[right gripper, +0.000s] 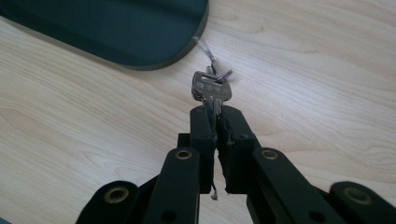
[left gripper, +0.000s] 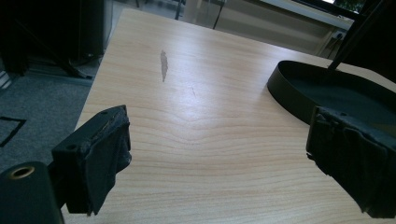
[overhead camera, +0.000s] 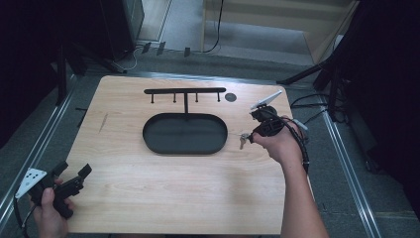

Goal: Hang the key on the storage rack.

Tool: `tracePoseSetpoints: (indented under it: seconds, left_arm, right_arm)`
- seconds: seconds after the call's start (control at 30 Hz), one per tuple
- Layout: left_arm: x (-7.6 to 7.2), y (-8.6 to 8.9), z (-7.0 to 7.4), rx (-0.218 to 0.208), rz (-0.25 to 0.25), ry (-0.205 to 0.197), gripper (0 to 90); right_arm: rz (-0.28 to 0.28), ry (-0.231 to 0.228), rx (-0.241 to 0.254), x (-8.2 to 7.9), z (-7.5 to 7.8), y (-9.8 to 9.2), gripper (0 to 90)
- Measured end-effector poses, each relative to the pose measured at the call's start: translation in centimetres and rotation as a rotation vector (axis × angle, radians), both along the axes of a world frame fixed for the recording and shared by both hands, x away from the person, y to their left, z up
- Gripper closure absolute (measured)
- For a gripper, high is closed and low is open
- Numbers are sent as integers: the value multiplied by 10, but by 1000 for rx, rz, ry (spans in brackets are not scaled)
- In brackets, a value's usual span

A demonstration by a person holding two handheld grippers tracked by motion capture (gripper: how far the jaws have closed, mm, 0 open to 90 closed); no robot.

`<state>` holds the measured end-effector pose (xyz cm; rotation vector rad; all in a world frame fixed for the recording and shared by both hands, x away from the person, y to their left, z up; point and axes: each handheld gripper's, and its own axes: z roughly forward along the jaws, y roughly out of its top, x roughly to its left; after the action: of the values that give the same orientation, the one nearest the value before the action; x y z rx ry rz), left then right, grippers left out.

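Note:
A bunch of silver keys [right gripper: 211, 87] on a thin wire loop is pinched by its blades in my right gripper [right gripper: 216, 114], which is shut on it just above the wood. In the high view the keys [overhead camera: 243, 139] hang off the right gripper [overhead camera: 251, 137] beside the right end of the black oval tray [overhead camera: 163, 148]. My left gripper [overhead camera: 74, 172] rests open at the table's front left corner with nothing between its padded fingers [left gripper: 108, 149]. The tray's rim [left gripper: 286, 91] lies ahead of it to the right.
A black T-shaped rack [overhead camera: 184, 91] with several small hooks stands upright from the tray's back edge. A dark round hole [overhead camera: 230, 96] sits in the tabletop at back right. A grey smear [left gripper: 164, 64] marks the wood at left. Dark stands and cables surround the table.

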<state>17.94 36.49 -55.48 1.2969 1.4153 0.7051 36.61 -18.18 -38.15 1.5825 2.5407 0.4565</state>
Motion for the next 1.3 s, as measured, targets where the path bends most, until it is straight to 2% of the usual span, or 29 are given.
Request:
tracePoseSetpoints:
  seconds: [0.07, 0.2, 0.23, 0.4, 0.47, 0.67, 0.77, 1.07, 1.3]
  left_arm:
    - [0, 0, 0, 1, 0, 0, 69]
    - [0, 0, 0, 0, -3, 0, 70]
    - [0, 0, 0, 0, -2, 0, 69]
    - [0, 0, 0, 1, -5, 1, 70]
    - [0, 1, 0, -2, -7, 0, 70]
    - [0, 1, 0, -4, -6, 0, 78]
    - [0, 1, 0, -9, -8, 1, 77]
    - [0, 1, 0, -15, -10, -2, 77]
    - [0, 2, 0, -18, -11, -1, 77]
  right_arm:
    - [42, -10, 8, 0, 3, 7, 851]
    - [56, -34, 22, 1, 8, 16, 853]
    - [59, -39, 27, 1, 10, 18, 882]
    - [51, -71, 23, 5, 17, 27, 890]
    - [38, -77, 11, 7, 18, 31, 891]
    - [38, -89, 22, 11, 23, 38, 892]
    - [55, -103, 24, 14, 30, 47, 892]
    - [61, -126, 24, 21, 44, 64, 892]
    - [60, -168, 28, 27, 59, 75, 892]
